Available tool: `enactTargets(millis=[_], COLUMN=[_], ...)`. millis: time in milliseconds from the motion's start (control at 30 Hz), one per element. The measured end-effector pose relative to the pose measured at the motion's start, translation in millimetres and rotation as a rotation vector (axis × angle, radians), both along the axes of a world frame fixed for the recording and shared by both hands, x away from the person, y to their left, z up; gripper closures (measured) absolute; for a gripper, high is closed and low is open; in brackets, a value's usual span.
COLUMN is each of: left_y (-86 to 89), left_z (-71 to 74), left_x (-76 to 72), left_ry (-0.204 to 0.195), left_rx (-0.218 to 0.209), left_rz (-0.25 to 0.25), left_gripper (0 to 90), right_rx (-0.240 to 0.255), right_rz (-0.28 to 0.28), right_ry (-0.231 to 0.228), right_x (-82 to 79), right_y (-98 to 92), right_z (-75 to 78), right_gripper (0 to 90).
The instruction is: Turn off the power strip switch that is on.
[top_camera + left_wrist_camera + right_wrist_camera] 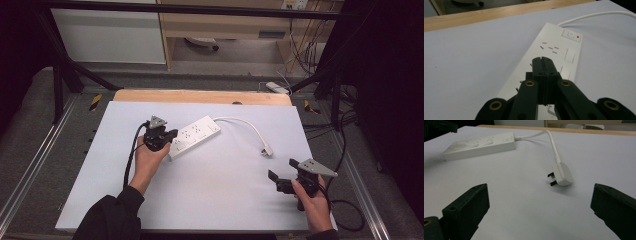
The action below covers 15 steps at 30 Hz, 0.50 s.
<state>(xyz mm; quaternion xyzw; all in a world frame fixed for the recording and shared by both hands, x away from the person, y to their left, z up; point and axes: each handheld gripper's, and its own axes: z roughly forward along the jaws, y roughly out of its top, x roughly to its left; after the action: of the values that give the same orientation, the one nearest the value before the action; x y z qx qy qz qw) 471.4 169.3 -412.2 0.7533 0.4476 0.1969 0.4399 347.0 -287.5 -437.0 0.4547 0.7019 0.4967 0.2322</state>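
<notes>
A white power strip point(194, 136) lies at a slant on the white table top, its switch end point(571, 35) farthest from my left hand. Its white cable point(245, 124) curves right to a white three-pin plug point(266, 150), which lies on its side with the pins showing point(562, 173). My left gripper point(172, 136) is shut with nothing between the jaws, its tips point(542, 60) over the strip's near sockets point(559, 50); whether they touch it I cannot tell. My right gripper point(283, 169) stands wide open near the front right, facing the plug from a short way off point(541, 202).
The white sheet point(210, 195) covers the table, with a strip of bare wood point(200, 96) along the far edge. Black frame posts point(57, 85) stand at both sides. Loose cables point(350, 210) trail off the right edge, and a cabinet point(225, 25) stands beyond the table.
</notes>
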Motion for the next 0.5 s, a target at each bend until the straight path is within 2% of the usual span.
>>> enactTargets(millis=[500], left_y=[-1.3], left_z=[-10.2], left_x=[-5.3], left_ry=[0.019], left_rx=[0.003], left_rz=[-0.011], left_gripper=[89.9], right_rx=[-0.003], right_rz=[0.001], right_ry=[-0.001], right_x=[0.0], right_y=[0.4], right_z=[-0.1], right_gripper=[2.5])
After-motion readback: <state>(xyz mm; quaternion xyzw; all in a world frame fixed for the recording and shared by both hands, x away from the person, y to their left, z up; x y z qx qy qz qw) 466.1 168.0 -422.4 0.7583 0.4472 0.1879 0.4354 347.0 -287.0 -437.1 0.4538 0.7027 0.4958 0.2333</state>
